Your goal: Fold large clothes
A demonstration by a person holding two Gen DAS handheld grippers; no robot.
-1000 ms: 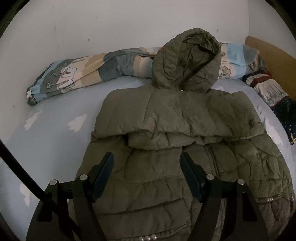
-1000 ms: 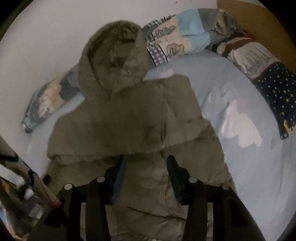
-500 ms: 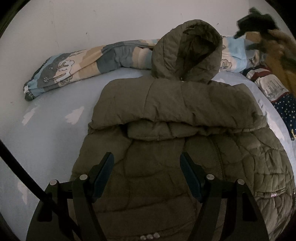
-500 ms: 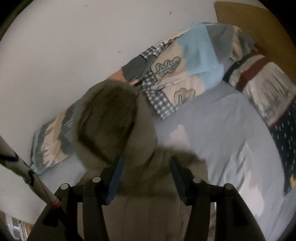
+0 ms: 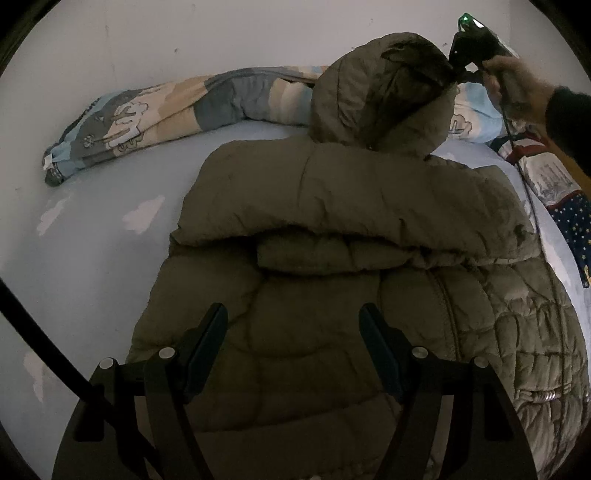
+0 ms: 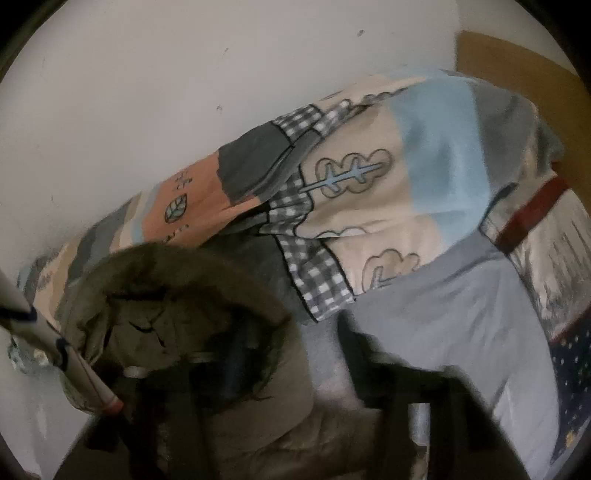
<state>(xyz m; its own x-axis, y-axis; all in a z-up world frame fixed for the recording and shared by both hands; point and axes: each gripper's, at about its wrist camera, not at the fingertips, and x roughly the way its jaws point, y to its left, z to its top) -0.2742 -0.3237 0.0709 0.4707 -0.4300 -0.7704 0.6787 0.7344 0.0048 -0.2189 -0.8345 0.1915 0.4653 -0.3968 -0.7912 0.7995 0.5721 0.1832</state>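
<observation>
Midway: olive jacket (image 5: 351,258) lies on the bed (image 5: 92,266), sleeves folded in; right tongs (image 6: 291,354), apparently open, reach its hood (image 5: 384,96), left tongs (image 5: 293,332) hover open; lengthwise folds remain.

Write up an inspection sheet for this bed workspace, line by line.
Surface: bed sheet, pale blue with white cloud prints.
Job's things: olive puffer jacket lies flat, sleeves folded across its body; hood rests on the rolled quilt.
Clutter: patterned quilt rolled along the wall; star-print bedding at the bed's right edge.
Grippers: left gripper hovers over the jacket's lower body, jaws open; right gripper at the hood's rim, grip unclear from blur.
Cables: black cable beside the left gripper.
Surroundings: white wall; brown board behind the bedding.
</observation>
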